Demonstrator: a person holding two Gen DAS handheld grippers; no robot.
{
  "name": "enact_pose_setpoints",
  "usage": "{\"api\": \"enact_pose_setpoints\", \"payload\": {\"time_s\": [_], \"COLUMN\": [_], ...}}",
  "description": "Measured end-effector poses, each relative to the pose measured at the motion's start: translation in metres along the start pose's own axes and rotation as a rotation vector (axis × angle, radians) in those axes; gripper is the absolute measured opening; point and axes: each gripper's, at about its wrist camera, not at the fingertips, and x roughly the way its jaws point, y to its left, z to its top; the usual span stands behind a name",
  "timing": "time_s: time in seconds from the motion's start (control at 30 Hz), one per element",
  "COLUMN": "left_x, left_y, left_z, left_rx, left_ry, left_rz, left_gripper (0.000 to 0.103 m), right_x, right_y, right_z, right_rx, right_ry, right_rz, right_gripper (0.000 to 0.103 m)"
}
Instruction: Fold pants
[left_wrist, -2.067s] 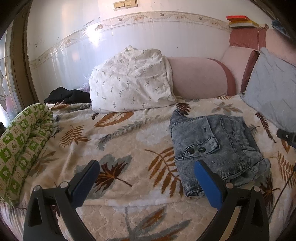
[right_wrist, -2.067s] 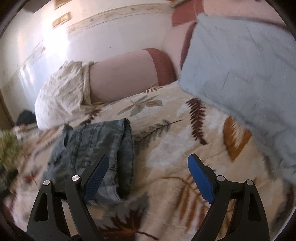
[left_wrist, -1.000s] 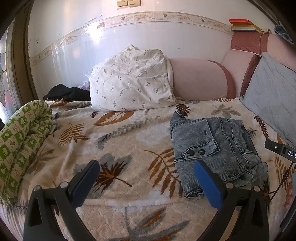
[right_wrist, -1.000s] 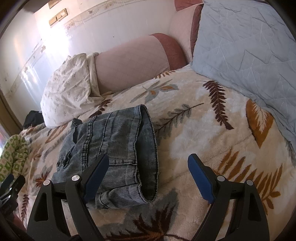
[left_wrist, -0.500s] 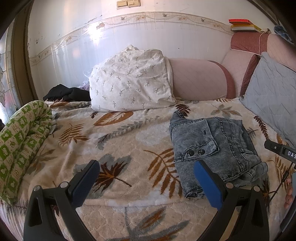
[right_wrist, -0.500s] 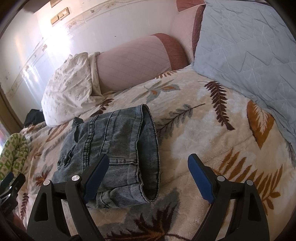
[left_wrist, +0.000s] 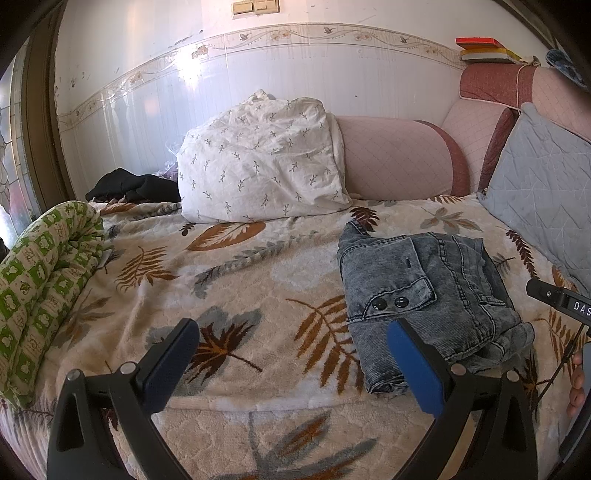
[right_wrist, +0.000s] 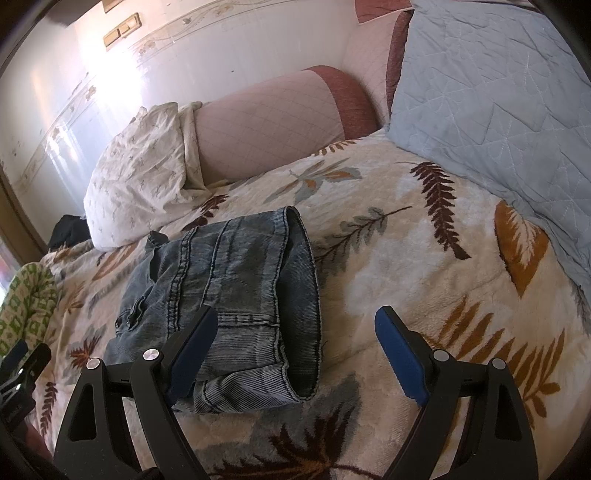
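Left wrist view: left gripper (left_wrist: 291, 349) hung wide apart, holding nothing, over the bed's (left_wrist: 229, 291) near edge.
Right wrist view: right gripper (right_wrist: 295, 338) likewise spread and empty, its left finger over the pants' near end.
Pants (left_wrist: 424, 295): lay folded in a compact bundle near the bed's front edge, ahead and right of the left gripper, long axis running away toward the wall.
Nearer hand: judged the right.
Surroundings: white pillow (left_wrist: 262, 166) and pink bolster (left_wrist: 395, 158) at the far edge, blue cushion (right_wrist: 495, 96) at right, green blanket (left_wrist: 40, 280) at left; nothing blocked the way.
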Motion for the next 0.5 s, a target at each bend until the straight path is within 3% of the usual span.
{"api": "enact_pose_setpoints", "payload": {"time_s": [0.37, 0.5], "left_x": [0.003, 0.022], "left_y": [0.000, 0.004], "left_z": [-0.002, 0.006], "left_rx": [0.007, -0.037], "left_ry": [0.013, 0.083], "left_rz": [0.004, -0.047], "left_gripper": [0.103, 0.103], "right_x": [0.000, 0.002], "right_y": [0.001, 0.000], "right_z": [0.000, 0.002], "right_rx": [0.000, 0.010], "right_ry": [0.001, 0.002], "right_rz": [0.005, 0.021], "right_gripper": [0.087, 0.087]}}
